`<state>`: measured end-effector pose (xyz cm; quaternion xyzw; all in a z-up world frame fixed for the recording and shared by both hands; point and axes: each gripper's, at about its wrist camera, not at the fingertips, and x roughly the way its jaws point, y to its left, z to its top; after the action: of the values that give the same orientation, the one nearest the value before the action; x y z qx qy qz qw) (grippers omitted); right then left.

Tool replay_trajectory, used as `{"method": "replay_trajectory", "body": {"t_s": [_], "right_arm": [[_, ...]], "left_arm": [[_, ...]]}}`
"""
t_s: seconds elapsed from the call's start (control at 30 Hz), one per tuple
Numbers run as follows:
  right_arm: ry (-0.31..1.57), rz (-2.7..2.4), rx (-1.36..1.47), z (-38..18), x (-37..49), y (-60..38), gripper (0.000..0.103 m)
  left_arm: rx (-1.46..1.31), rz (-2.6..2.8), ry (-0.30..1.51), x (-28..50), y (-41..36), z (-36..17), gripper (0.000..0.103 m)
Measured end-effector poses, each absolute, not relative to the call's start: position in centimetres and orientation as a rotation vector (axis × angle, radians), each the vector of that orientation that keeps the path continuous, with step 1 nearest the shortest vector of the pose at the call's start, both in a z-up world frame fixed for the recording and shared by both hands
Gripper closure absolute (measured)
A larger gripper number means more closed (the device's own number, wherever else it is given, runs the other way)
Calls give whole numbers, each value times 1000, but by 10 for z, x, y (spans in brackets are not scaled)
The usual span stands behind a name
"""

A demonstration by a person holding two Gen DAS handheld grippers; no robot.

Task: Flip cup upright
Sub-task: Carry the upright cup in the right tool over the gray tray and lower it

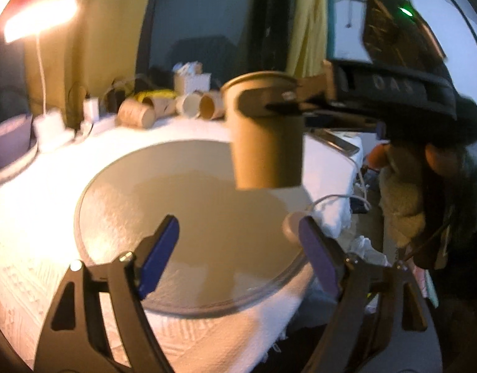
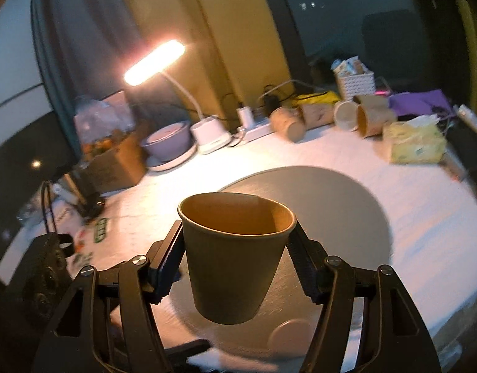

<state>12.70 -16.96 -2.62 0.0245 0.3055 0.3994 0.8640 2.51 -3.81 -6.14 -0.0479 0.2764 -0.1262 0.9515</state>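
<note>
Holding the cup (image 2: 235, 258) mouth-up above the round grey mat (image 2: 347, 205), your right tool (image 2: 237, 259) has its jaws closed on the cup's sides near the rim, and nothing supports the base. Your left tool (image 1: 238, 248) hangs wide open and empty, near the mat's front edge. From here, letting go while the cup is up in the air could make it drop, bounce and tip over again; squeezing harder could buckle the thin paper wall. You have one cup in hand, four spare cups (image 2: 288, 126) lying at the back of the desk (image 2: 424, 205), one lamp (image 2: 154, 62), one mat.
</note>
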Motion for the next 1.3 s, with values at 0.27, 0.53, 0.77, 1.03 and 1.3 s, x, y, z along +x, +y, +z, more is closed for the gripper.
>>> {"method": "replay_trajectory", "body": {"t_s": [0.27, 0.53, 0.77, 1.03, 1.3], "right_arm": [[597, 738, -26, -35, 153, -159, 35], [590, 715, -71, -43, 175, -133, 35], [579, 700, -139, -48, 189, -107, 35], [525, 697, -262, -56, 191, -77, 35], [560, 697, -296, -58, 190, -73, 35]], "left_arm": [[-303, -124, 613, 50, 32, -58, 22], [-388, -38, 584, 65, 74, -59, 22], [-481, -11, 603, 69, 89, -68, 22], [-522, -2, 631, 73, 95, -75, 22], [-535, 3, 628, 72, 96, -76, 22]]}}
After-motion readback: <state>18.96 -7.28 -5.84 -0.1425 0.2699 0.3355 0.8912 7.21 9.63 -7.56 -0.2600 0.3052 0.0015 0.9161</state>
